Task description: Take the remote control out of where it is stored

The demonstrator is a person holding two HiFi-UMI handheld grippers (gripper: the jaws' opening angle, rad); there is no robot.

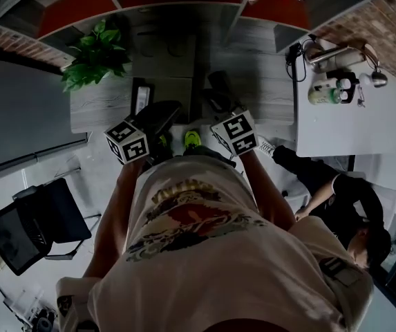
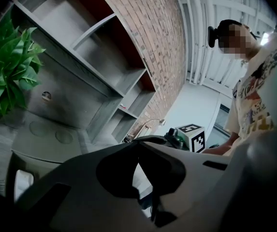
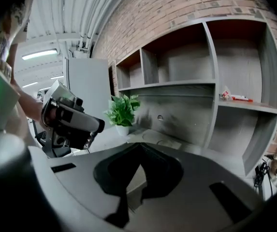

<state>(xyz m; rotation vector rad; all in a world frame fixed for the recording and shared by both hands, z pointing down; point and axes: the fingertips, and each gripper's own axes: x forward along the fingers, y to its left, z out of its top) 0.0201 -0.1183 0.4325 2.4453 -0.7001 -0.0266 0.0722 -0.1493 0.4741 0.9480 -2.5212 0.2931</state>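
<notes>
No remote control shows in any view. I hold both grippers close to my chest, facing a grey desk (image 1: 260, 61) with open shelves above it. My left gripper (image 1: 168, 108) is shut, its jaws meeting at the tips with nothing between them (image 2: 138, 142). My right gripper (image 1: 216, 83) is shut too and holds nothing (image 3: 139, 144). Each gripper's marker cube shows in the head view, left (image 1: 127, 142) and right (image 1: 234, 131). The left gripper also appears in the right gripper view (image 3: 68, 120).
A potted green plant (image 1: 90, 57) stands on the desk's left end. A small red and white item (image 3: 235, 97) lies on a right shelf. A white table (image 1: 343, 133) with a bottle and lamp stands right, a person (image 1: 346, 203) beside it. A black office chair (image 1: 32, 223) is at lower left.
</notes>
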